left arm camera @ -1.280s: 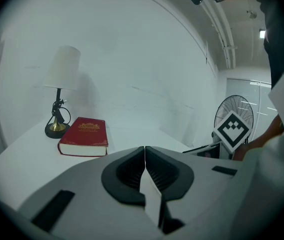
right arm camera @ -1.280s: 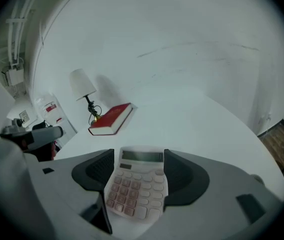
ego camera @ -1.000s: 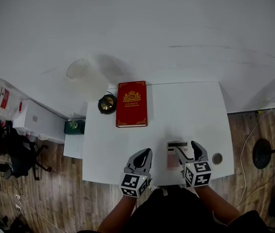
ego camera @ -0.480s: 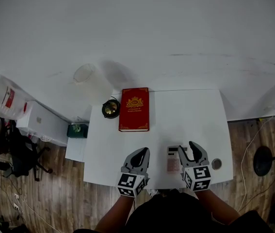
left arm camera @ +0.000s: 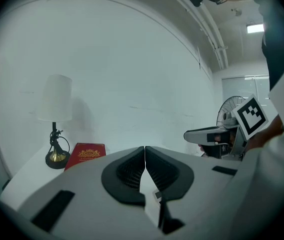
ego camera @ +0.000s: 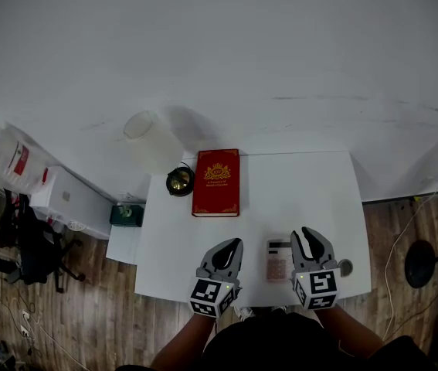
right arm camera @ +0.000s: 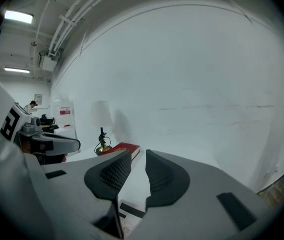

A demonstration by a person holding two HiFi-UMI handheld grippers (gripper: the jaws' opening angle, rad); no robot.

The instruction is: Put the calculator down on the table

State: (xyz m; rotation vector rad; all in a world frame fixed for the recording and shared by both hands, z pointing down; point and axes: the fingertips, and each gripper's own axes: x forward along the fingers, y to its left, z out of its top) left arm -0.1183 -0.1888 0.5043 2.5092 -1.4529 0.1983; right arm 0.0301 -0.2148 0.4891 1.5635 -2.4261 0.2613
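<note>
The calculator [ego camera: 278, 260] lies flat on the white table [ego camera: 296, 184], released; the right gripper [ego camera: 311, 236] beside it has just been closing empty (a narrow gap remains), and the left gripper [ego camera: 232, 247] is clenched on nothing

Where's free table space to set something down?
Biggest bare stretch of the white table: the far right half, between the red hardcover book and the right edge, beyond the pale calculator. Also the near left, in front of the book. Crowded: the far left corner, brass-based lamp beside book.
</note>
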